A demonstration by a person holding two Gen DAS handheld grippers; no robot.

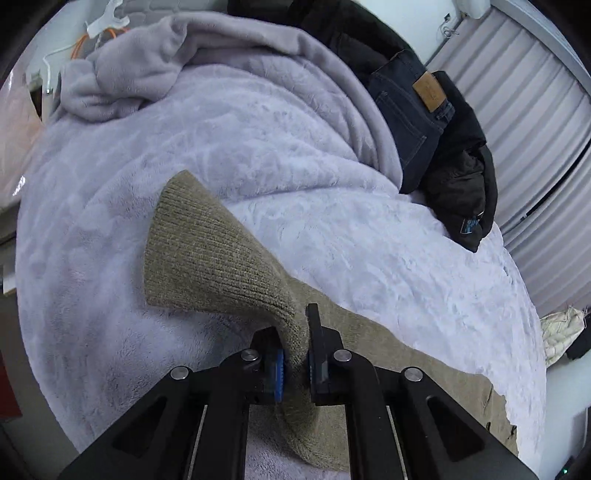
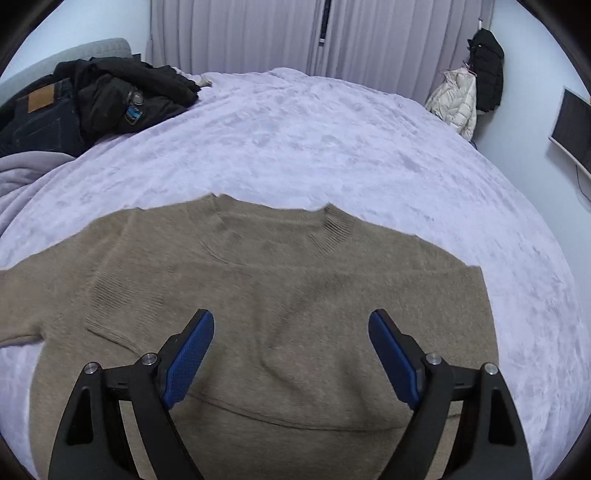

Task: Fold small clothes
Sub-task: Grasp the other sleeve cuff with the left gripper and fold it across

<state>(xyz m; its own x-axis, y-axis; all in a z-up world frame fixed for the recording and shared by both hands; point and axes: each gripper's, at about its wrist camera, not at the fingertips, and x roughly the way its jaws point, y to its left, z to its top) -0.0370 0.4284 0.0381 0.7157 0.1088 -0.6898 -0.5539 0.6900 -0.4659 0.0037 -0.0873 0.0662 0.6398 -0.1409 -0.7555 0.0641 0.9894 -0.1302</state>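
A tan knit sweater (image 2: 288, 295) lies flat on the lilac fleece bed cover (image 2: 332, 140), neckline toward the far side, its right sleeve folded across the body. My left gripper (image 1: 295, 339) is shut on the sweater's left sleeve (image 1: 214, 258) near the ribbed cuff and holds it lifted above the cover; the cuff fans out ahead of the fingers. My right gripper (image 2: 291, 332) is open and empty, hovering over the sweater's lower middle, blue pads (image 2: 188, 362) wide apart.
Dark jeans (image 1: 410, 110) and a black jacket (image 1: 461, 177) are piled at the bed's far corner, also in the right wrist view (image 2: 122, 92). A bunched grey blanket (image 1: 155, 66) lies beyond the sleeve. Curtains (image 2: 240, 33) and hanging coats (image 2: 476, 81) stand behind the bed.
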